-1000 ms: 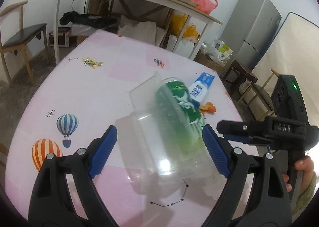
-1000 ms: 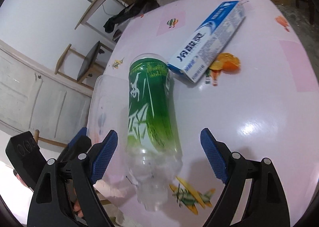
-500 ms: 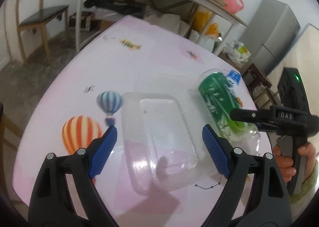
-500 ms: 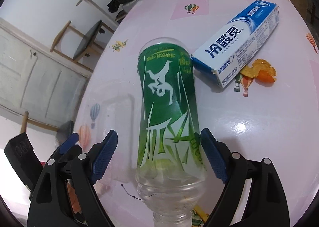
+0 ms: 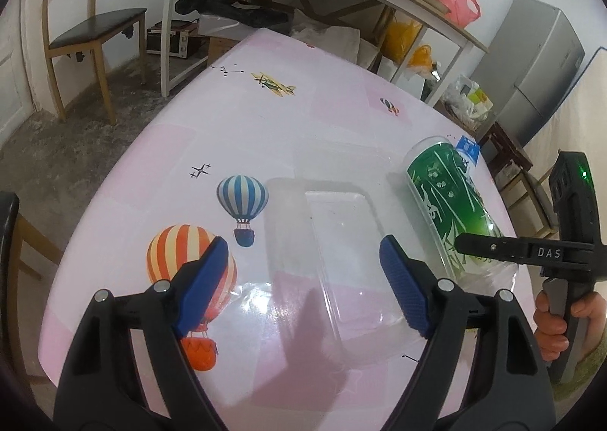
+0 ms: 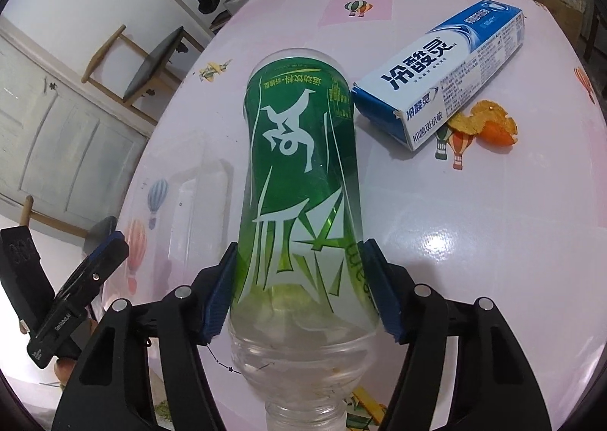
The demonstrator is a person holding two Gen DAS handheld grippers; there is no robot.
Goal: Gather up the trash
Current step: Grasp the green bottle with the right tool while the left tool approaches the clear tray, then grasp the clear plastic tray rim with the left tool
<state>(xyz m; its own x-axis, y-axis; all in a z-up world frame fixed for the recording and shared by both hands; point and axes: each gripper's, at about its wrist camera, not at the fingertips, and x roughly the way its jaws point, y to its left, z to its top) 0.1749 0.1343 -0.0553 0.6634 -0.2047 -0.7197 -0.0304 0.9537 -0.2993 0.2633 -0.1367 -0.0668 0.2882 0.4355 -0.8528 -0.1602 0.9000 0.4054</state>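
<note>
Right wrist view cuts off the bottle's (image 6: 299, 181) neck at the bottom edge, while the closing right gripper's (image 6: 303, 290) pads press its lower label.

Our right tool (image 6: 299, 289) is closing on the green bottle (image 6: 299, 173) lying on the desk (image 6: 474, 241); beside it we see a toothpaste box (image 6: 444, 74) and orange peel (image 6: 489, 124).
</note>
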